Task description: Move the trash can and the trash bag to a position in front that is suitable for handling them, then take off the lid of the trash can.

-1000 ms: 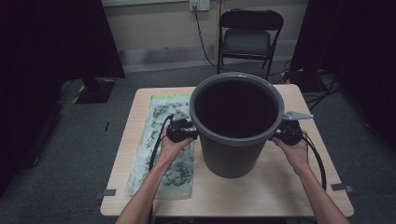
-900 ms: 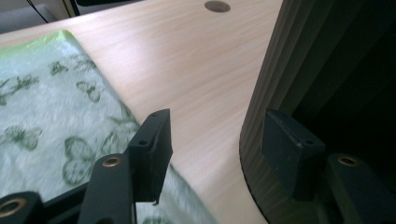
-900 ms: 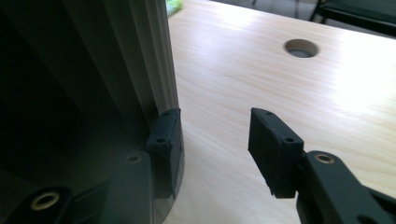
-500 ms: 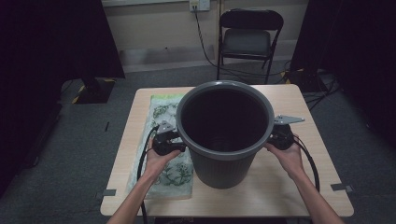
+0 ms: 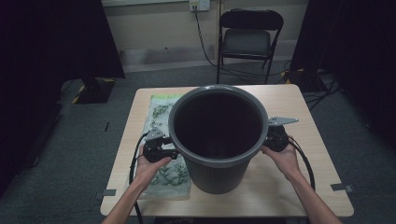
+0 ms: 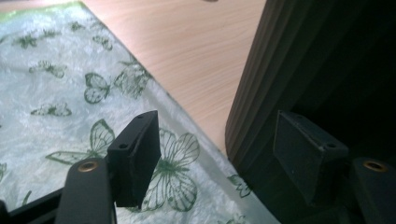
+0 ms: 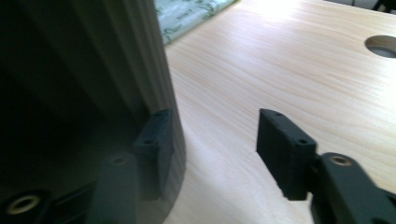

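A big dark grey ribbed bucket (image 5: 215, 172) stands upright in the middle of the wooden table (image 5: 289, 107). My left gripper (image 5: 173, 153) is at its left side, over a clear bag (image 5: 161, 109) printed with green butterflies. Its jaws have just been opening; in the left gripper view, the gripper (image 6: 215, 119) has one jaw over the bag (image 6: 56, 93) and the other by the bucket wall (image 6: 261, 70), gripping nothing. My right gripper (image 5: 268, 137) is at the bucket's right side. Its jaws have also just been opening; this gripper (image 7: 215, 116) has bare table (image 7: 280, 70) in its gap and the bucket (image 7: 116, 56) beside one jaw.
A black folding chair (image 5: 250, 35) stands behind the table, with cables on the floor near it. The tabletop has a round hole (image 7: 383, 45) towards its far right. Dark curtains hang at both sides. The bag lies flat along the table's left part.
The bucket has come nearer to the person and a little to the left. Both hands drew back with it; the left gripper now sits lower and further left, clear of the bucket's rim.
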Demonstrator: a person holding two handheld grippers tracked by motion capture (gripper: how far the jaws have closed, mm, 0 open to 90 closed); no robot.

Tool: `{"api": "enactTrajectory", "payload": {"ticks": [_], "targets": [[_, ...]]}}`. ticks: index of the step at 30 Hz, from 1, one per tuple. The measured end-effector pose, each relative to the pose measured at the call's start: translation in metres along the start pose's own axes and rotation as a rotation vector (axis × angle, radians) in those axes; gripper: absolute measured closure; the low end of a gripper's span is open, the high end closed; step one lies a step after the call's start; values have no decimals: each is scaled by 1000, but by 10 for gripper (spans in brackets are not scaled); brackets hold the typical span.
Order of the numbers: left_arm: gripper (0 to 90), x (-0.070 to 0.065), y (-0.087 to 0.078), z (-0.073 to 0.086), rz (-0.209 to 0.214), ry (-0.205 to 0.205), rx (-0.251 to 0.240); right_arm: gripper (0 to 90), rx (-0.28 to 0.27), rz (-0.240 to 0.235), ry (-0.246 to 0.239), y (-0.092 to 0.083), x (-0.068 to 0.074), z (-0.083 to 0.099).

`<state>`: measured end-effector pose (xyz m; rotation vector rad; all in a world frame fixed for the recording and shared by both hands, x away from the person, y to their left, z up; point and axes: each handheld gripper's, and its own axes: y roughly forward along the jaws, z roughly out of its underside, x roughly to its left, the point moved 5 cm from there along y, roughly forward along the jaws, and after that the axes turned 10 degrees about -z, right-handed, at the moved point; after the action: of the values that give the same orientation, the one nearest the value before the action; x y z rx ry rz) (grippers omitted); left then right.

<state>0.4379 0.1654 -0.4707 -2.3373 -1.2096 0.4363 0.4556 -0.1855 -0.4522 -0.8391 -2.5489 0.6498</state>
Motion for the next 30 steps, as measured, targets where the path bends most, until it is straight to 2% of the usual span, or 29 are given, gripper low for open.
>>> {"api": "enactTrajectory", "payload": {"ticks": [1,3,4,5,8,9,10,11,12,15,16,17,18,20,22,24,26,27,28,30], "targets": [[313,0,3,2,-9,0,8,428,7,8,-3,1,-1,0],[312,2,6,7,-25,39,39,427,16,10,-3,4,-3,-1],[312,3,7,11,-30,43,55,429,16,5,-7,5,-4,-2],[312,2,8,13,-20,25,57,423,18,8,-6,6,-5,-3],[306,7,8,19,-49,44,81,382,23,13,-6,6,-6,-5],[304,9,8,21,-75,50,96,349,27,18,-5,6,-7,-5],[303,13,9,21,-84,41,99,342,34,21,5,5,-8,-5],[300,17,9,21,-89,7,98,339,37,8,10,4,-8,-5],[284,19,10,22,-82,-2,113,334,40,6,9,3,-9,-5],[236,20,12,29,-108,14,147,342,31,5,1,-3,-8,-7],[219,20,12,33,-125,35,156,350,19,1,1,-5,-7,-8],[219,20,12,36,-137,52,186,351,13,4,-2,-7,-7,-8],[211,19,13,38,-126,48,204,356,2,16,-4,-9,-9,-9],[178,19,16,42,-135,68,238,387,-3,38,-18,-12,-11,-11],[176,20,21,45,-150,74,253,375,-15,49,-22,-14,-13,-15],[177,21,25,46,-138,76,270,385,-23,51,-30,-17,-14,-19],[168,19,27,48,-137,114,291,411,-25,59,-29,-20,-15,-26],[164,18,27,49,-132,116,296,407,-23,72,-17,-22,-16,-29],[164,17,27,49,-144,125,301,410,-25,71,-7,-23,-16,-31],[164,17,28,49,-147,129,295,463,-40,55,10,-27,-16,-39]]}}
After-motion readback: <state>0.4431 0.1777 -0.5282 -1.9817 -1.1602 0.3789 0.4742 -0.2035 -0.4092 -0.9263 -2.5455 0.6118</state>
